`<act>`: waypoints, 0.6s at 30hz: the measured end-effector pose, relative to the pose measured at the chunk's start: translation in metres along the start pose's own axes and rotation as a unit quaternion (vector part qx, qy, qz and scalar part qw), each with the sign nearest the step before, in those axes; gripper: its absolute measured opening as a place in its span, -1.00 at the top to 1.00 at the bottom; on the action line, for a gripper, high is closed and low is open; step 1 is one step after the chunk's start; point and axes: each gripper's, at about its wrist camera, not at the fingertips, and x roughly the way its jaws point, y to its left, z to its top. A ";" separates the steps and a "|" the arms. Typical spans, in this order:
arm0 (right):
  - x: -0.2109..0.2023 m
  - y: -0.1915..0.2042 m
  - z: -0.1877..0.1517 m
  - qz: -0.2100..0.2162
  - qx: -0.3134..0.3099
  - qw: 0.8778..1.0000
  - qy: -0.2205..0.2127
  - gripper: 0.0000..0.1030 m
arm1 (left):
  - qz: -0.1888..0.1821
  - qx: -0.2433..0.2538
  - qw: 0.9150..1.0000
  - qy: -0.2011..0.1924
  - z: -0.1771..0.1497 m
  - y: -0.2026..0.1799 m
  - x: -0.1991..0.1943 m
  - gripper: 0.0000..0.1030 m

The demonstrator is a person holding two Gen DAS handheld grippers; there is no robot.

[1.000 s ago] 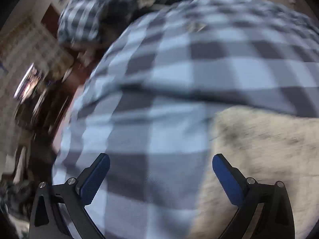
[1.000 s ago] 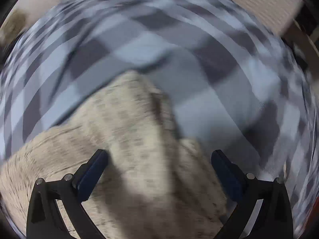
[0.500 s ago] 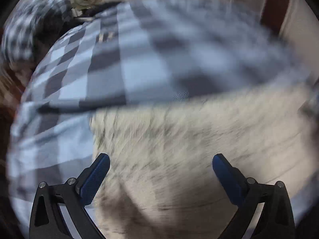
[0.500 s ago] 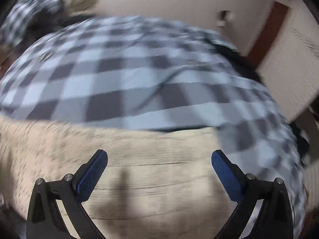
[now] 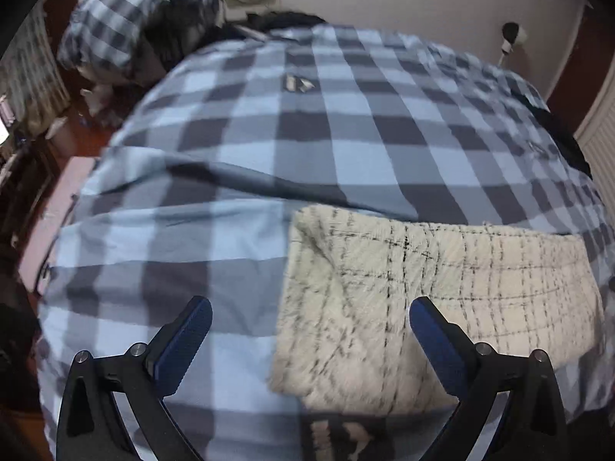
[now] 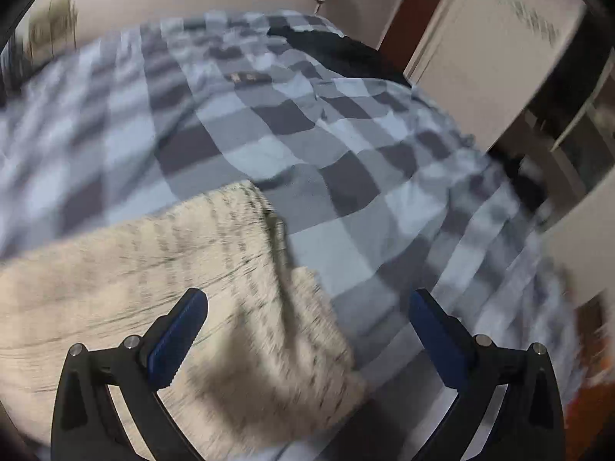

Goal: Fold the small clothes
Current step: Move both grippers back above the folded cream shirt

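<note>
Fingers (image 5: pixel 184 345) of left gripper (image 5: pixel 309 342) and right gripper (image 6: pixel 307 336) spread wide, holding nothing. Just beyond, cream garment (image 5: pixel 423 292) lying flat, long axis left-right, spanning lower frames, both grippers equally near. Farther up, checked bedspread (image 5: pixel 346 123) underneath.

A home bedroom: a bed under a checked blue duvet (image 5: pixel 346 146), pillow (image 5: pixel 130 23) against the wall.

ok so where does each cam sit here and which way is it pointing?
Left wrist: on the left gripper, looking forward and down over the cream plaid garment's left edge on the checked bedspread; both blue-padded fingers show, open.
Right wrist: on the right gripper, over the garment's right edge, facing the door; open fingers show.
Shared: garment, bedspread, wall lamp.
</note>
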 end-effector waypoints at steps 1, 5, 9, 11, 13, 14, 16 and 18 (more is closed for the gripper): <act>-0.013 -0.008 -0.005 0.029 0.021 0.999 -0.006 -0.97 | -0.001 -0.004 1.000 0.000 -0.002 0.002 -0.004 -1.00; -0.021 -0.007 -0.024 0.085 0.042 0.995 0.018 -0.97 | -0.018 -0.020 1.000 0.007 -0.026 0.000 -0.025 -1.00; -0.018 -0.017 -0.047 0.149 0.094 0.981 0.084 -0.97 | 0.029 0.016 0.999 0.011 -0.040 -0.019 -0.033 -1.00; -0.012 -0.024 -0.054 0.164 0.112 0.973 0.117 -0.97 | 0.038 0.024 0.999 0.017 -0.042 -0.022 -0.033 -1.00; -0.009 -0.031 -0.057 0.181 0.135 0.965 0.131 -0.97 | 0.027 0.020 0.999 0.033 -0.041 -0.021 -0.026 -1.00; -0.010 -0.033 -0.057 0.178 0.145 0.964 0.132 -0.97 | 0.032 0.021 0.999 0.036 -0.042 -0.021 -0.024 -1.00; -0.007 -0.033 -0.056 0.162 0.159 0.965 0.134 -0.97 | 0.056 0.029 0.997 0.049 -0.043 -0.021 -0.017 -1.00; -0.002 -0.028 -0.056 0.159 0.164 0.964 0.138 -0.97 | 0.046 0.033 0.996 0.065 -0.046 -0.022 -0.012 -1.00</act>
